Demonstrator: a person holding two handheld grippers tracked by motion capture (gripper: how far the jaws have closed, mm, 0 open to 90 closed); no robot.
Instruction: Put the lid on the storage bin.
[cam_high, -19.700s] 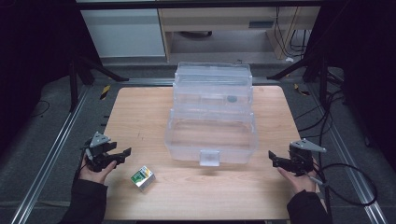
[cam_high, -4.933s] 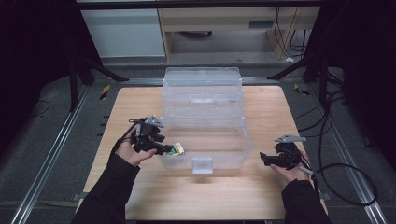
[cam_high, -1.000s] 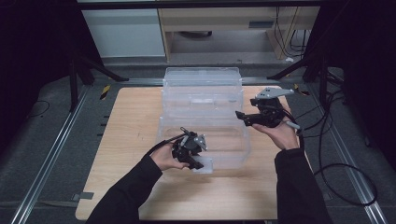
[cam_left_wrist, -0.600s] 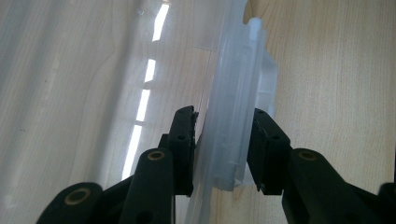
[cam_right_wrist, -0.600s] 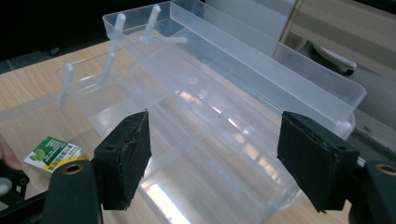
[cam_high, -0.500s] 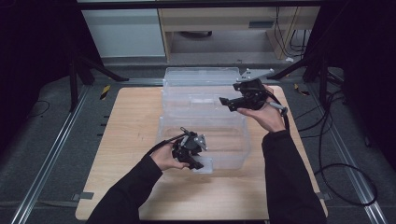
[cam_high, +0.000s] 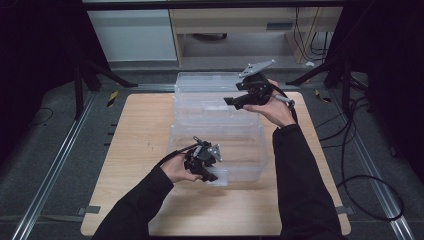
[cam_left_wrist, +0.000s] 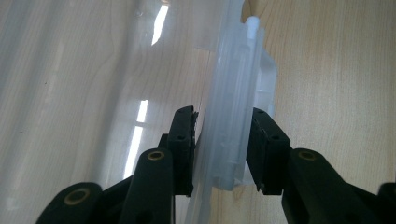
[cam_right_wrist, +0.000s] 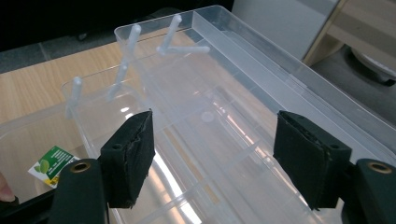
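A clear plastic organiser box (cam_high: 235, 145) with fold-out tiered trays stands open on the wooden table (cam_high: 140, 130). My left gripper (cam_high: 212, 176) is at the box's near edge, shut on its front wall (cam_left_wrist: 229, 93), one pad inside and one outside. My right gripper (cam_high: 231, 102) hovers over the raised rear trays (cam_high: 205, 87), open; its jaws have just been closing slightly with nothing gripped between them. In the right gripper view the pads (cam_right_wrist: 128, 154) frame a clear tray (cam_right_wrist: 219, 70), and a small green-labelled packet (cam_right_wrist: 51, 165) lies in the box below.
A pale cabinet and an open shelf (cam_high: 225, 30) stand beyond the table. Metal rails (cam_high: 55, 165) run along the floor on both sides. Cables (cam_high: 360, 150) lie on the floor at the right, and dark stand legs (cam_high: 100, 70) are at the back left.
My right gripper has risen and moved left and toward the back, over the rear trays. The left gripper stays clamped at the front wall. Much earlier, the packet lay on the table.
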